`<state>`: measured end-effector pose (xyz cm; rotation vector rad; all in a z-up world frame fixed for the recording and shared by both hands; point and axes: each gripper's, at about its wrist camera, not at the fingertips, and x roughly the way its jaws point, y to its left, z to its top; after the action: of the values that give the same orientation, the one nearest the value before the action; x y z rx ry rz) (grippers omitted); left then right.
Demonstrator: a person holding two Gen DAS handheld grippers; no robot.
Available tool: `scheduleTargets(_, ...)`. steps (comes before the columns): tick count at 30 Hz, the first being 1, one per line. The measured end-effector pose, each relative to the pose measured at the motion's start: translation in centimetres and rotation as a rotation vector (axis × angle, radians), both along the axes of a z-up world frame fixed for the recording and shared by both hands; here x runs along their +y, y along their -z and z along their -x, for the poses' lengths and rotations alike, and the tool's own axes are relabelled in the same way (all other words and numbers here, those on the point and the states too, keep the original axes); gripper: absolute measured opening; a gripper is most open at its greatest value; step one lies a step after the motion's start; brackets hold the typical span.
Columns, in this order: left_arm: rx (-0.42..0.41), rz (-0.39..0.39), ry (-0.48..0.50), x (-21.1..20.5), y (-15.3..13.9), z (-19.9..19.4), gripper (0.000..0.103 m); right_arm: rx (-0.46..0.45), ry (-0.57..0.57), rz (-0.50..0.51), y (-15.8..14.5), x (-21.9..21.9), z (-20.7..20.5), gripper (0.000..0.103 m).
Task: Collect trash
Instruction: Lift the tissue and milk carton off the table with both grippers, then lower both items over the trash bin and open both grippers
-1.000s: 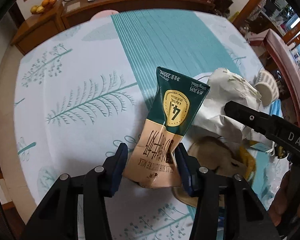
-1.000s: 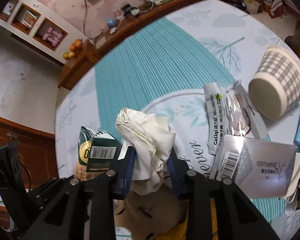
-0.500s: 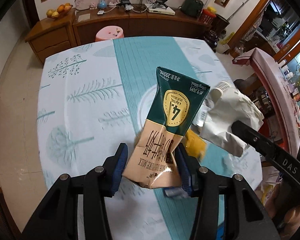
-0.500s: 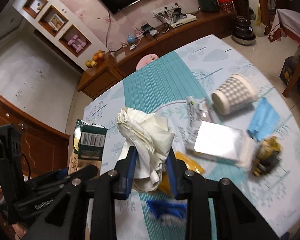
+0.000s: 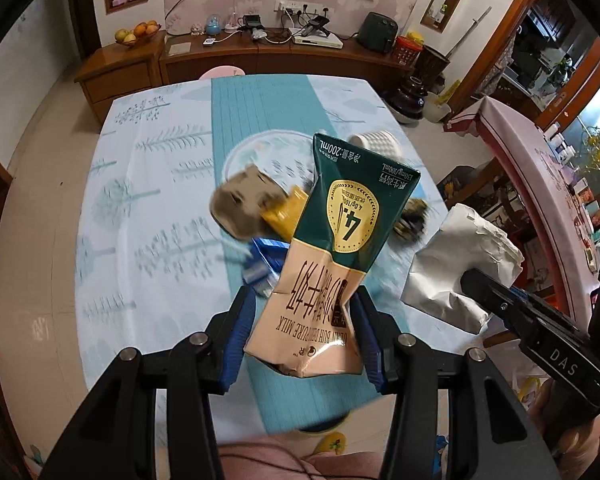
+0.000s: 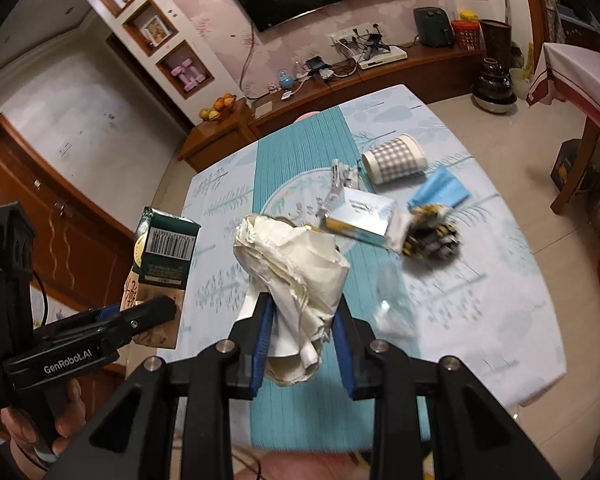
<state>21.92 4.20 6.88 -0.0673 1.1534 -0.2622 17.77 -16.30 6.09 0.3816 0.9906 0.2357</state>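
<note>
My left gripper (image 5: pixel 304 332) is clamped on the crumpled green-and-tan milk carton (image 5: pixel 332 264), low in the centre of its view; my right gripper (image 6: pixel 302 344) pinches the crushed white paper bag (image 6: pixel 292 276), also low centre. Both look light and soft. The carton's dented waist gives good purchase; the bag could slip, so I'd grip its thick folds. On the teal-and-white tablecloth (image 6: pixel 480 312), mid-frame, lie a checked paper cup (image 6: pixel 394 160), a blue face mask (image 6: pixel 440 194), a pale flat box (image 6: pixel 360 220) and a dark crumpled wrapper (image 6: pixel 432 236). Nothing blocks either hand.
</note>
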Motion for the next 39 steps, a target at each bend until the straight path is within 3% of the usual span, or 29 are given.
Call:
scheduleTargets(11, 0.008, -0.02, -0.061, -6.7, 0.9, 12.2, 0.047, -0.034, -0.098, 0.028, -0.3, -5.4, 10.0, 0.029)
scheduleTargets(19, 0.044, -0.052, -0.069, -10.4, 2.7, 18.8, 0.047, 0.025, -0.124, 0.031, 1.9, -8.7, 15.6, 0.029)
scheduleTargets(31, 0.079, -0.117, -0.017, -12.0, 5.1, 21.5, 0.047, 0.071, -0.098, 0.056, 5.3, -10.0, 19.8, 0.029)
scheduleTargets(39, 0.147, -0.114, 0.001, -12.7, 10.1, 22.2, 0.047, 0.13, -0.07, 0.086, 9.7, -9.8, 21.5, 0.029)
